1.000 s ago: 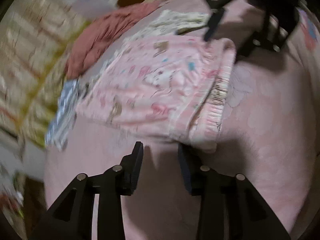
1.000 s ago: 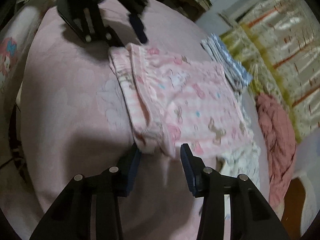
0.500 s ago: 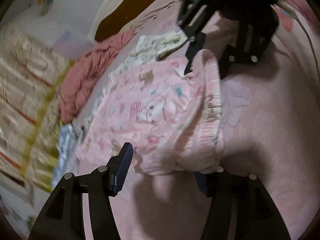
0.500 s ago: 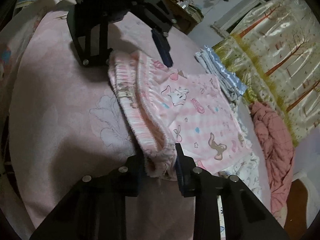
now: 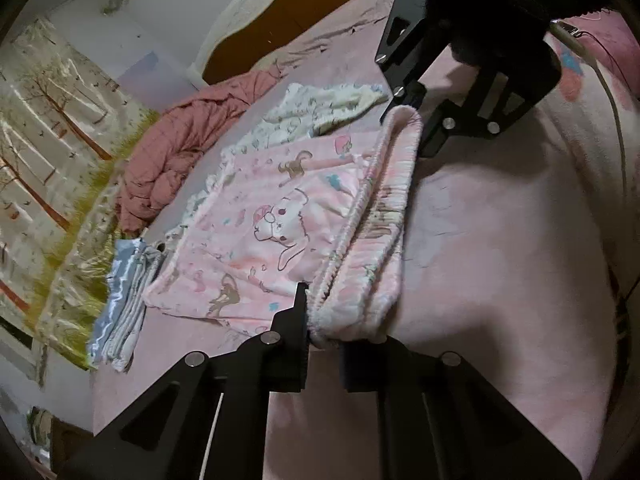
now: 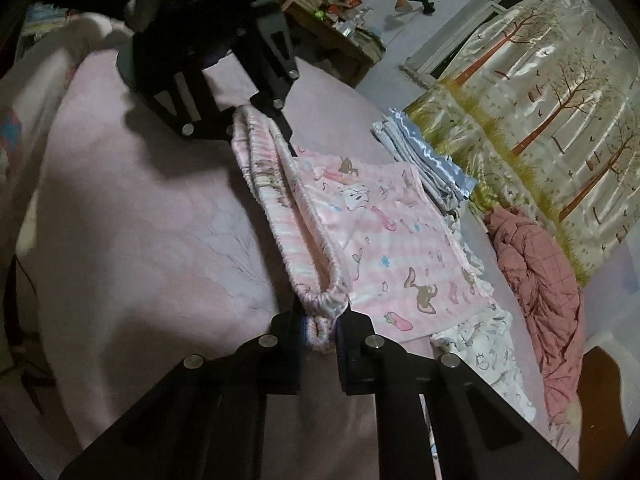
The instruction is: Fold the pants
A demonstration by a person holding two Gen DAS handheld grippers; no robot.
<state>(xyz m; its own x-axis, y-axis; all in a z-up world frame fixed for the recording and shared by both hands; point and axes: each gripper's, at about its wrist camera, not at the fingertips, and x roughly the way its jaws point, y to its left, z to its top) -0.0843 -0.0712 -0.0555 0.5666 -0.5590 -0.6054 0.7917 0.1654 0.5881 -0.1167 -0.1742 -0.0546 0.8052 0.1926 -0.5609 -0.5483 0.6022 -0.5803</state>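
Pink printed pants (image 5: 280, 236) lie on the pink bed cover, also seen in the right wrist view (image 6: 392, 248). Their ruffled waistband (image 5: 372, 248) is lifted off the bed and stretched between both grippers. My left gripper (image 5: 323, 340) is shut on the near corner of the waistband. My right gripper (image 6: 319, 330) is shut on the opposite corner (image 6: 320, 312). Each gripper shows at the far end of the band in the other's view: the right gripper (image 5: 404, 108), the left gripper (image 6: 256, 116).
A folded blue-and-white cloth (image 5: 120, 304) lies beside the pants. A white printed garment (image 5: 304, 116) and a crumpled dusty-red blanket (image 5: 180, 152) lie beyond. A tree-print curtain (image 6: 540, 112) hangs by the bed. A wooden headboard (image 5: 292, 12) stands at the bed's end.
Both grippers went from open beside the waistband corners to shut on them. The waistband has been lifted and pulled taut between them.
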